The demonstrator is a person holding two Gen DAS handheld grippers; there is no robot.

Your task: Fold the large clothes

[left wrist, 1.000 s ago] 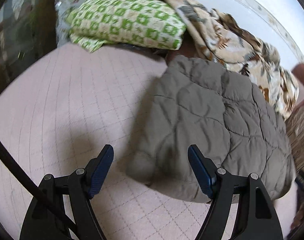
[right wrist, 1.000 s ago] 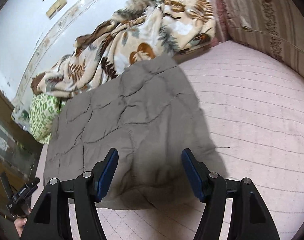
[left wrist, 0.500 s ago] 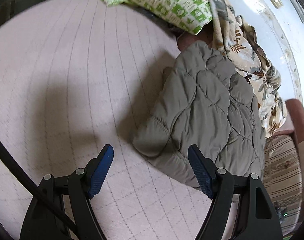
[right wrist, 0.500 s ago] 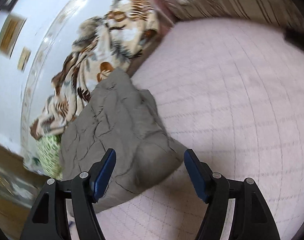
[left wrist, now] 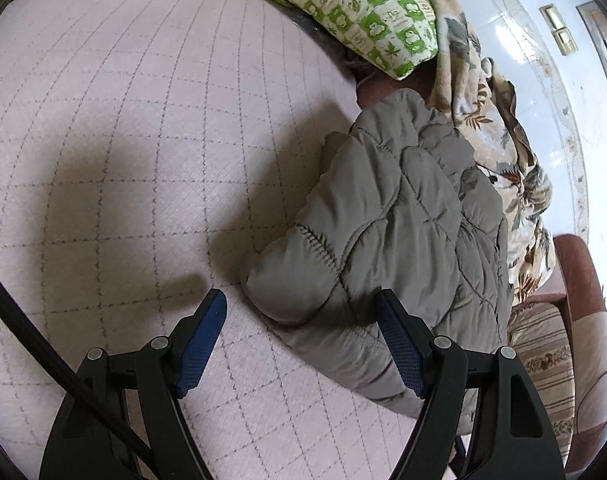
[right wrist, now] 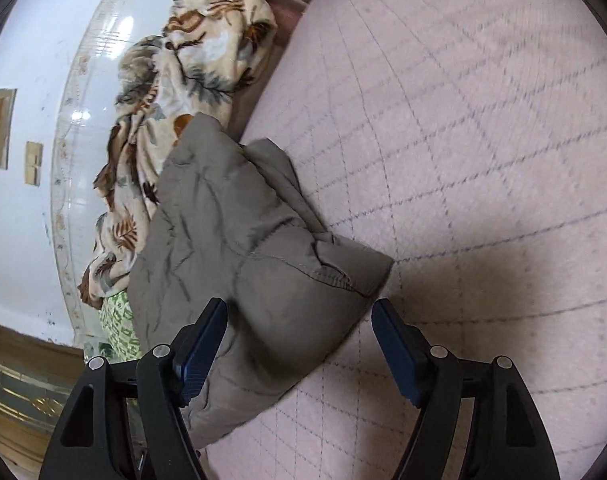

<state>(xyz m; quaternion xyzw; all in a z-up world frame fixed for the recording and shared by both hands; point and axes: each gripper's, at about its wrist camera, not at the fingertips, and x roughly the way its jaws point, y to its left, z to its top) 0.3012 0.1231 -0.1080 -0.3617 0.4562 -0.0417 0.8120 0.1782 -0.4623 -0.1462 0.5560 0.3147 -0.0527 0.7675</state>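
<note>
I have the grey quilted jacket (left wrist: 403, 216) lying on the pink quilted bedspread (left wrist: 123, 128), its long axis running from lower centre up toward the upper right of the left wrist frame. My left gripper (left wrist: 301, 336) stands spread and empty, its right finger over the jacket's near corner, its left finger over bare spread. In the right wrist view the jacket (right wrist: 239, 248) runs from lower left up to the centre; my right gripper (right wrist: 299, 340) is widening its jaws around the other near corner, pads not pressing. Each hand looks about equally near its own corner — I judge a two-corner pinch comes next. Behind the jacket lie a leaf-print blanket (right wrist: 191, 60) and a green-checked pillow (left wrist: 355, 4) against a pale wall (right wrist: 23, 60).
</note>
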